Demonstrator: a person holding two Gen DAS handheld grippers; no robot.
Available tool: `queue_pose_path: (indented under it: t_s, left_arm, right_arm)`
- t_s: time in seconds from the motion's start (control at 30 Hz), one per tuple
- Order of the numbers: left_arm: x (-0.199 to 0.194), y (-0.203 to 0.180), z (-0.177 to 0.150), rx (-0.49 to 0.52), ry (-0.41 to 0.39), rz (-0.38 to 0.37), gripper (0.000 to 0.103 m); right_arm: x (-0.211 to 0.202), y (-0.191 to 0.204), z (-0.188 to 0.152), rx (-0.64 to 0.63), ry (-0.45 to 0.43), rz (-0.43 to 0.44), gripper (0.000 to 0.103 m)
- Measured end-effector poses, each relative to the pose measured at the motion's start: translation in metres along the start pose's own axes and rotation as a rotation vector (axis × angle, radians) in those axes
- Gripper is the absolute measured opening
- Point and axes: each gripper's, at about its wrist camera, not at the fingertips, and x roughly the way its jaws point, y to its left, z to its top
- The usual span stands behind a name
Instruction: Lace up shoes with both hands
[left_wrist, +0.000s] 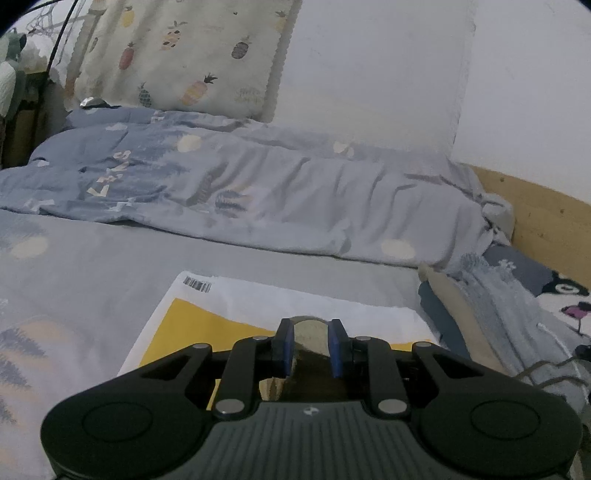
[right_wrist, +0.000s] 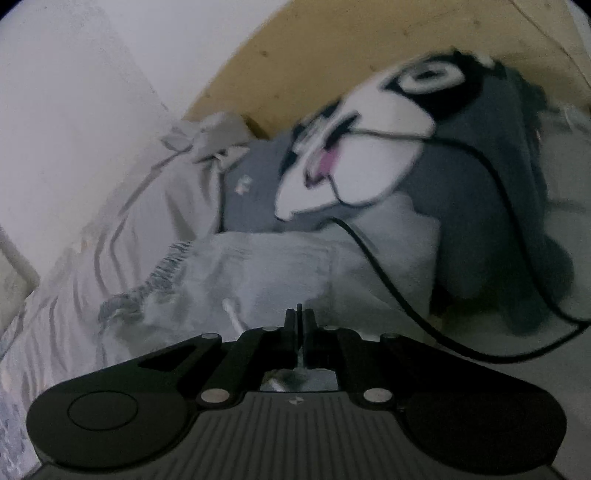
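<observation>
The left tongs (left_wrist: 311, 345) tilt a little downward, their blue pads (left_wrist: 285, 347) a short way apart and pressed against the sides of something pale and rounded held between them. The right tongs (right_wrist: 299, 325) also tilt downward, fingers brought together, with something thin and pale caught between them.

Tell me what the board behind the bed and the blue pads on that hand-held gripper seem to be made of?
The board looks like bare, pale wood, probably pine: yellowish, matt, with small dark knots. The blue pads on the left hand-held gripper look like soft rubber or foam, dull and without shine; which of the two cannot be told from here.
</observation>
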Motion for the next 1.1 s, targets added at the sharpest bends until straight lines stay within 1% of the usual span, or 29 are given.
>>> queue_pose_path:
  t_s: [0.07, 0.17, 0.27, 0.3, 0.33, 0.4, 0.47, 0.5, 0.53, 0.6, 0.63, 0.7, 0.83, 0.9, 1.0, 1.1]
  left_arm:
    - [-0.002, 0.001, 0.002, -0.017, -0.007, -0.018, 0.018]
    - [-0.006, 0.003, 0.005, -0.046, -0.021, -0.06, 0.019]
    - [-0.011, 0.006, 0.007, -0.082, -0.039, -0.124, 0.02]
    - [-0.013, 0.007, 0.008, -0.099, -0.045, -0.15, 0.023]
    - [-0.016, 0.008, 0.009, -0.116, -0.056, -0.179, 0.029]
    - [-0.02, 0.009, 0.01, -0.145, -0.075, -0.24, 0.031]
    - [-0.024, 0.01, 0.011, -0.171, -0.084, -0.309, 0.035]
    - [-0.025, 0.011, 0.011, -0.182, -0.088, -0.335, 0.038]
    - [-0.027, 0.011, 0.011, -0.189, -0.094, -0.357, 0.041]
    - [-0.031, 0.012, 0.011, -0.203, -0.106, -0.402, 0.043]
    - [-0.032, 0.012, 0.011, -0.205, -0.112, -0.407, 0.043]
    - [-0.036, 0.014, 0.01, -0.208, -0.125, -0.416, 0.043]
    - [-0.039, 0.018, 0.009, -0.205, -0.145, -0.417, 0.042]
    - [-0.039, 0.017, 0.01, -0.189, -0.151, -0.406, 0.04]
    - [-0.041, 0.018, 0.01, -0.172, -0.158, -0.409, 0.039]
    - [-0.042, 0.018, 0.011, -0.163, -0.16, -0.404, 0.033]
  right_arm:
    - [-0.01, 0.015, 0.0, -0.066, -0.04, 0.016, 0.002]
    - [-0.026, 0.047, -0.004, -0.218, -0.124, 0.049, 0.002]
    - [-0.049, 0.087, -0.02, -0.415, -0.214, 0.124, 0.002]
    - [-0.057, 0.101, -0.028, -0.487, -0.242, 0.156, 0.002]
    - [-0.064, 0.113, -0.036, -0.543, -0.26, 0.19, 0.003]
    - [-0.078, 0.141, -0.059, -0.675, -0.28, 0.288, 0.002]
    - [-0.093, 0.161, -0.087, -0.797, -0.291, 0.367, 0.002]
    - [-0.102, 0.171, -0.102, -0.856, -0.289, 0.417, 0.002]
    - [-0.109, 0.178, -0.116, -0.905, -0.289, 0.456, 0.002]
    - [-0.124, 0.192, -0.142, -1.013, -0.296, 0.532, 0.002]
    - [-0.13, 0.196, -0.152, -1.049, -0.304, 0.56, 0.002]
    - [-0.143, 0.205, -0.172, -1.112, -0.321, 0.616, 0.002]
    - [-0.156, 0.217, -0.19, -1.15, -0.329, 0.7, 0.002]
    - [-0.161, 0.222, -0.197, -1.155, -0.324, 0.74, 0.002]
    - [-0.164, 0.227, -0.203, -1.157, -0.324, 0.778, 0.002]
    - [-0.165, 0.231, -0.207, -1.163, -0.335, 0.807, 0.002]
